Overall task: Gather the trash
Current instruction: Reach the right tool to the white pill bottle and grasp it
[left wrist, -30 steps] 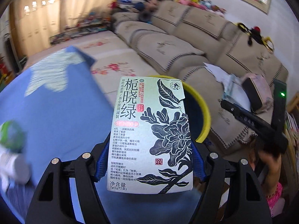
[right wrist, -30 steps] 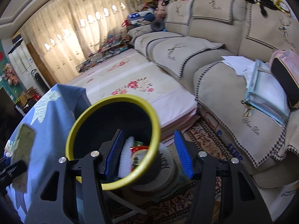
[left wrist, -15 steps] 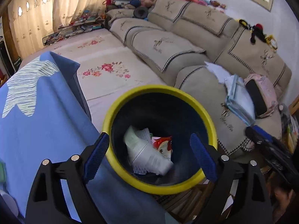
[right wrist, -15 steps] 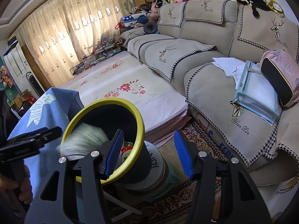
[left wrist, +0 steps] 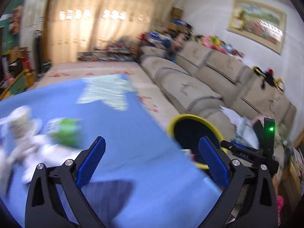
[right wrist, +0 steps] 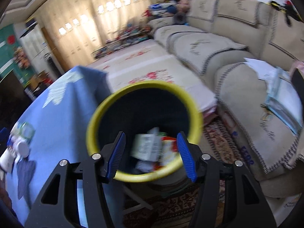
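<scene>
A dark trash bin with a yellow rim stands beside the blue-clothed table; it also shows in the left wrist view. Inside lie the pale tea box and other wrappers. My right gripper is open and empty over the bin's near rim. My left gripper is open and empty above the table. Blurred trash remains on the table at left: a green-and-white packet and white crumpled pieces. The packet and a white cup show in the right wrist view.
A beige sofa with papers and a folder runs along the right. A low floral-covered platform lies behind the bin. A patterned rug lies under the bin. The right gripper's body shows in the left wrist view.
My left gripper let the tea box drop into the bin, then swung left, back over the table. My right gripper shifted a little over the bin.
</scene>
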Motion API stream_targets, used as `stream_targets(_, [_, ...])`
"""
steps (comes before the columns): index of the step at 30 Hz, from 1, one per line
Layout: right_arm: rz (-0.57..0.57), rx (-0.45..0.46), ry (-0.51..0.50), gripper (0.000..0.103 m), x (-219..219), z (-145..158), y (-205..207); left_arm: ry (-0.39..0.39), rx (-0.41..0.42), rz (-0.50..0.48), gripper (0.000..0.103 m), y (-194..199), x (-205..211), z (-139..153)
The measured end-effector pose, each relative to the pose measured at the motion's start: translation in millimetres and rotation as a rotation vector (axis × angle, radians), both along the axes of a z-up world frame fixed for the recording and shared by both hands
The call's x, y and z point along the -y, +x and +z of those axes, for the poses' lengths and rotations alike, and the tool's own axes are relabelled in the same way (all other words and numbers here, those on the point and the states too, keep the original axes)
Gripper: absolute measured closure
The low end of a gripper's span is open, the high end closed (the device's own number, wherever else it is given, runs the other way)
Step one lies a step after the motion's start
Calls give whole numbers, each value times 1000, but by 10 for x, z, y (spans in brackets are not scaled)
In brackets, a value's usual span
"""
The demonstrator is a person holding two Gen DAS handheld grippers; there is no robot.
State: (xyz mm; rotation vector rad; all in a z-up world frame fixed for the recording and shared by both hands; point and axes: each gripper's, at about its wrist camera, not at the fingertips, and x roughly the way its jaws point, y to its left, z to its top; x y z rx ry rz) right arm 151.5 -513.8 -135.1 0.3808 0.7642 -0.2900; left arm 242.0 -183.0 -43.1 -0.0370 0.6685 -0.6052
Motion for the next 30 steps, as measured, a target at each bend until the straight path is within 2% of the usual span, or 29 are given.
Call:
stream_targets(3, [136, 2, 18, 49, -425, 27, 241, 39, 9, 104, 5, -106, -530, -99])
stream_targets(5, [216, 4, 25, 49, -685, 64, 375, 55, -17, 167, 5, -171, -893, -226])
stream_targets(9, [429, 19, 42, 48, -1364, 174, 669, 65, -83, 251, 5, -243, -1481, -513])
stream_targets(12, [554, 31, 43, 44, -1795, 251, 812, 43, -103, 301, 5, -277, -1823, -635])
stream_targets(18, [721, 27, -4, 42, -2468, 338, 1090, 22, -105, 320, 5, -289, -1974, -736])
stream_targets(24, [768, -1, -93, 35, -2823, 314, 1260, -83, -154, 323, 5, -250, -2098, -772])
stream_targets(27, [789, -12, -169, 34, -2914, 256, 1317, -100, -157, 319, 5, -243, -2096, -777])
stream_targets(30, [820, -28, -158, 34, -2954, 181, 1417, -96, -170, 317, 5, -213, -2066, -787])
